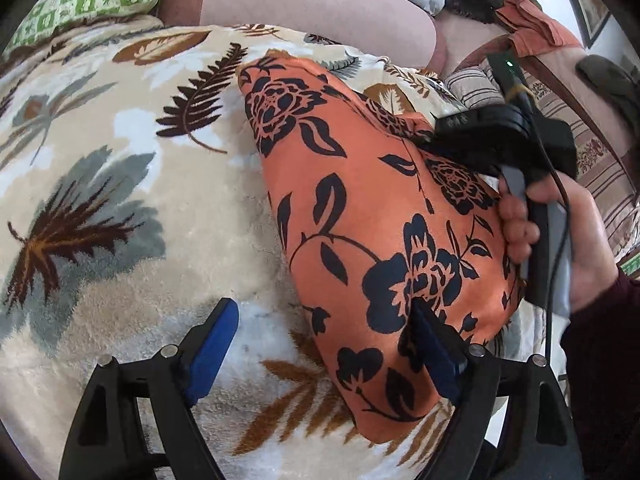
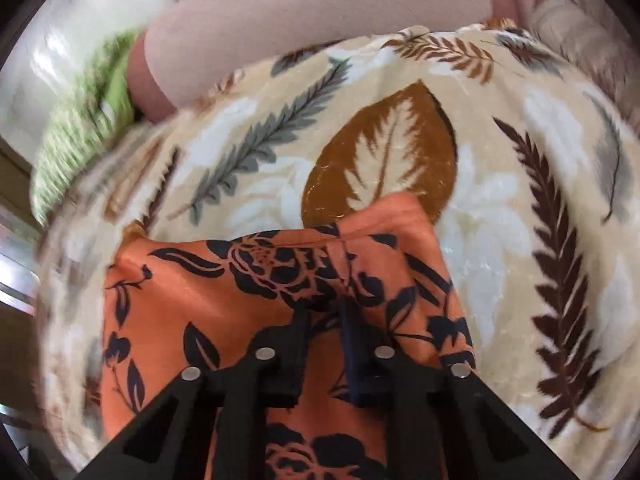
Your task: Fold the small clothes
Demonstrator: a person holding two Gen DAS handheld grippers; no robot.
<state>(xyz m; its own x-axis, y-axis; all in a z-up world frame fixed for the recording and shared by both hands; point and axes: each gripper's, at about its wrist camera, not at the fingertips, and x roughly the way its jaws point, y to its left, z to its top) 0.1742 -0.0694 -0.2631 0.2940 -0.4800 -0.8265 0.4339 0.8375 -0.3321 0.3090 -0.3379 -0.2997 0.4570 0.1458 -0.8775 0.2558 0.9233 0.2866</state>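
An orange garment with a black flower print (image 1: 360, 208) lies on a leaf-patterned blanket (image 1: 120, 200). My left gripper (image 1: 326, 330) stands open at its near end. Its right blue pad (image 1: 436, 352) rests on the cloth and its left pad (image 1: 212, 340) is over bare blanket. A hand holds my right gripper (image 1: 434, 134) at the garment's far right edge. In the right wrist view the right gripper (image 2: 326, 312) is shut, with a pinch of the orange garment (image 2: 208, 292) gathered between its fingertips. Creases run from there to the cloth's far hem.
The leaf blanket (image 2: 500, 220) covers the whole working surface. A pink bolster (image 1: 320, 4) lies along the far side, with a green patterned pillow (image 1: 80, 0) at the far left. Striped bedding (image 1: 600, 152) and a rust cloth (image 1: 536, 24) lie at the right.
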